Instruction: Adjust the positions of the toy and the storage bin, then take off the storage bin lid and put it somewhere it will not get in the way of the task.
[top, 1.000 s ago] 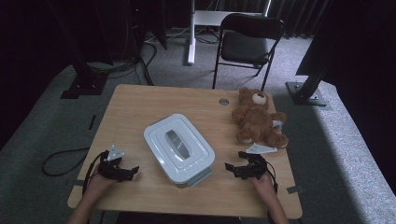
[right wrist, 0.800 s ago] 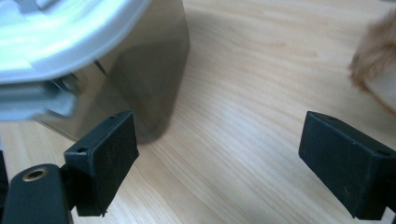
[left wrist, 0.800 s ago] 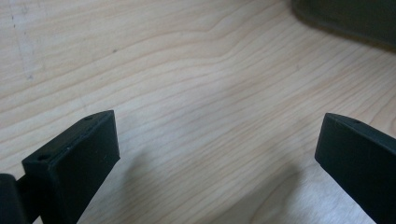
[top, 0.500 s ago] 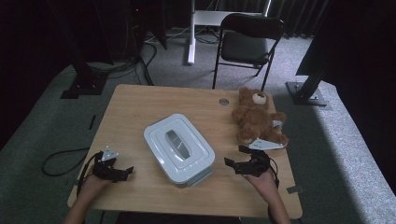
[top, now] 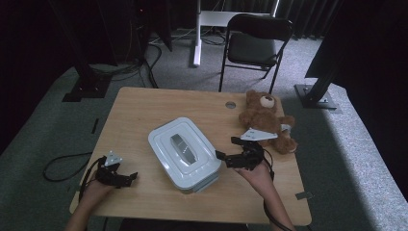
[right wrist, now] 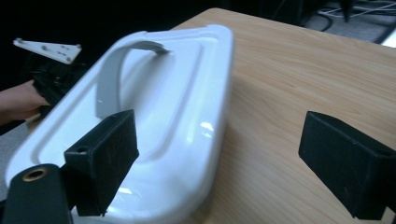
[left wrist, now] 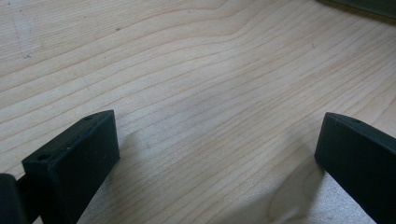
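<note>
- A white box point(top: 184, 155) with a grey handle point(top: 180, 145) on its lid is sitting near the middle of the wooden table point(top: 144, 108), turned at an angle.
- The right gripper point(top: 230, 151) is hovering just beside the box, at about 3 o'clock from it, with its tips pointing toward 9 o'clock.
- In the right gripper view its jaws are standing wide apart and released, one over the lid edge of the box point(right wrist: 154, 116), the other over bare wood; they are gripping nothing.
- The person's right hand point(top: 257, 175) is holding that gripper from about 5 o'clock.
- The left gripper point(top: 130, 177) is sitting low at the table's near left corner, at about 8 o'clock from the box and well apart from it.
- In the left gripper view its jaws are also spread wide and released, with bare table point(left wrist: 196, 93) between them.
- A brown teddy bear point(top: 264, 118) is lying at about 2 o'clock from the box, near the far right of the table, just beyond the right gripper's grey plate point(top: 258, 134).
- A black folding chair point(top: 257, 43) is standing on the carpet behind the table, at 12 o'clock.
</note>
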Tool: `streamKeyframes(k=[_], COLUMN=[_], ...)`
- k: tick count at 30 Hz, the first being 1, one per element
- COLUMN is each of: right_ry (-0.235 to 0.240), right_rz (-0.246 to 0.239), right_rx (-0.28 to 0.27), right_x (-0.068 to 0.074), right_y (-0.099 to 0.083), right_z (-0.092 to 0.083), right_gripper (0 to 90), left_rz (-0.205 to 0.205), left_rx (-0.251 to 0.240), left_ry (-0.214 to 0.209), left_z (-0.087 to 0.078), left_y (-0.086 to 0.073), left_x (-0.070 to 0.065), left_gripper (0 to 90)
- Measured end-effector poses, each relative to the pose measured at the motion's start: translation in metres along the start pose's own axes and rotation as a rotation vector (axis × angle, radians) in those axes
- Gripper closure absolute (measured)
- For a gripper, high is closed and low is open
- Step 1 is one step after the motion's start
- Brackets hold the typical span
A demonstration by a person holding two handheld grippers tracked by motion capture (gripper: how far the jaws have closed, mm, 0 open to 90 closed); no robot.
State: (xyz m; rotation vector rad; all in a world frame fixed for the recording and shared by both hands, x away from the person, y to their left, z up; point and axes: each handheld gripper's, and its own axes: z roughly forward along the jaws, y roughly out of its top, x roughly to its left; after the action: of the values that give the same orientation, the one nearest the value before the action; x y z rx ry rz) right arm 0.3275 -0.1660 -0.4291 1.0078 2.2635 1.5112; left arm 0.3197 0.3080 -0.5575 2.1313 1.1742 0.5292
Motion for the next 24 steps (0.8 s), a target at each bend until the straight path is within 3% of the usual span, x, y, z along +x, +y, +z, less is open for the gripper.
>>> streamKeyframes(k=[17, 24], right_ry=[0.04, 0.036], right_rz=[-0.023, -0.004], right_rx=[0.075, 0.107], right_x=[0.034, 0.038], right_y=[0.023, 0.027], right_z=[0.049, 0.065], right_gripper=[10.9, 11.0], left_rz=[-0.002, -0.001], left_rx=[-0.003, -0.001], left_ry=[-0.001, -0.002], left_z=[0.0, 0.0], left_y=[0.0, 0.0], left_x=[0.0, 0.0], left_gripper=[0.3, 0.3])
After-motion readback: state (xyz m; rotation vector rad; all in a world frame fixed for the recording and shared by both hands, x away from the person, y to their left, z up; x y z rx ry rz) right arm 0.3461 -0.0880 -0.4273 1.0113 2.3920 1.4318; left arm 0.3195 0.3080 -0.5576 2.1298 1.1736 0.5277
